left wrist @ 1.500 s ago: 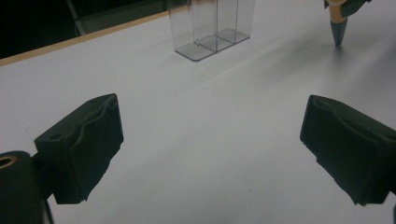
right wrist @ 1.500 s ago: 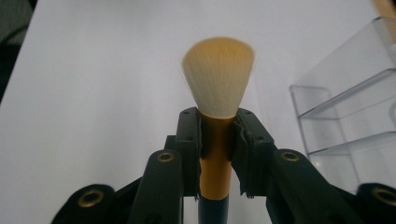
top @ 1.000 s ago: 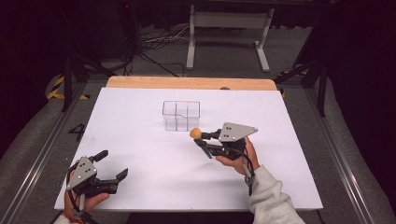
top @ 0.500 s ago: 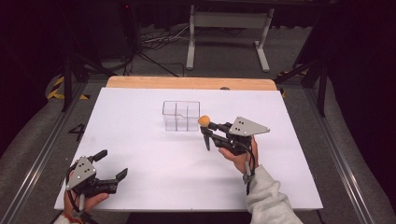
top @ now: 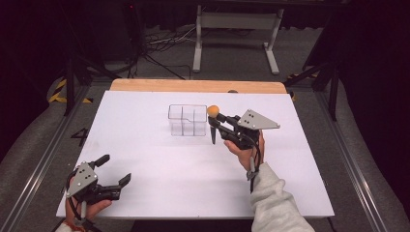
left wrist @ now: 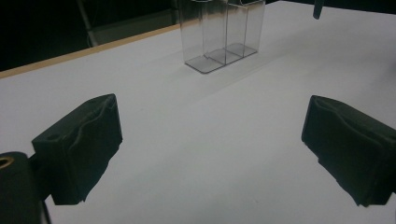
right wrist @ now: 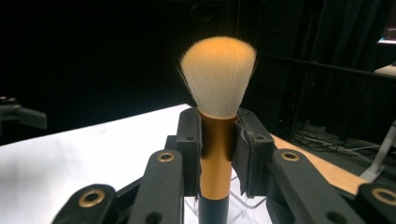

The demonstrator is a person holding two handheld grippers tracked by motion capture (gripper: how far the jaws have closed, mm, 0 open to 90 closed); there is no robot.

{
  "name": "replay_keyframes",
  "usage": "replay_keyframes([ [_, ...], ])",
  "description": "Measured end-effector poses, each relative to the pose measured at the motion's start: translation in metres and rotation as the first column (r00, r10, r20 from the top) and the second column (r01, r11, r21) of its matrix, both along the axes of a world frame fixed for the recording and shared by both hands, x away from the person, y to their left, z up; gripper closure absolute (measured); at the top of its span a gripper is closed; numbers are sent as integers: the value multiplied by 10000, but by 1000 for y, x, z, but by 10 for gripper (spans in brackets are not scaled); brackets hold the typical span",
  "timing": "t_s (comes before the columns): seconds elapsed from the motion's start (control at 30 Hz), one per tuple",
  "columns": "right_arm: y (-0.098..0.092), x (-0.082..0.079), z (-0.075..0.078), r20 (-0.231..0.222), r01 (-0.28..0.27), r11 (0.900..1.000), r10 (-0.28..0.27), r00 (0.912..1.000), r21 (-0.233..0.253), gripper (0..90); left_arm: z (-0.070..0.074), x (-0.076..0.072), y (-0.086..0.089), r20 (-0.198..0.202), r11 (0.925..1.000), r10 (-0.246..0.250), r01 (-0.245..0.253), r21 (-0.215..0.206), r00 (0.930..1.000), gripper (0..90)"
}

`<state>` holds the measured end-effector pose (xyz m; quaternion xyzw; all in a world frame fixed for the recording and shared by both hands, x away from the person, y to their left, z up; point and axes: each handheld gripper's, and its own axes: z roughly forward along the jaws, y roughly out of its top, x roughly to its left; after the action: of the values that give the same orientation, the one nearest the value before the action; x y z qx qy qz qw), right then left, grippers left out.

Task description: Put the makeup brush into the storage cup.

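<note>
Two grippers over a white table, right gripper pinching an upright makeup brush at three o'clock of a clear box, left gripper spread wide at seven o'clock

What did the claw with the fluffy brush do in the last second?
The right claw carried the makeup brush up and toward the far side, to the right edge of the clear box, turning it bristles-up. It kept its hold on it. The left claw stayed open near the table's front edge; the box did not move.
</note>
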<state>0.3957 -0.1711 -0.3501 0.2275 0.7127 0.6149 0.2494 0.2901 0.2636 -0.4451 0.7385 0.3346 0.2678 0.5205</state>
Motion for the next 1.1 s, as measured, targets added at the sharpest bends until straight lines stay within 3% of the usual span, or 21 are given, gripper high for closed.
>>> replay_keyframes([
  [0.3, 3, 11, 12, 122, 143, 9993, -147, 9998, 333, 737, 1, -1, 0, 119, 9999, -4, 6, -119, 9999, 50],
  [1.1, 16, 38, 34, 337, 828, 9963, -836, 9959, 245, 737, 0, -1, 1, 138, 9992, -364, 365, -131, 9992, 23],
])
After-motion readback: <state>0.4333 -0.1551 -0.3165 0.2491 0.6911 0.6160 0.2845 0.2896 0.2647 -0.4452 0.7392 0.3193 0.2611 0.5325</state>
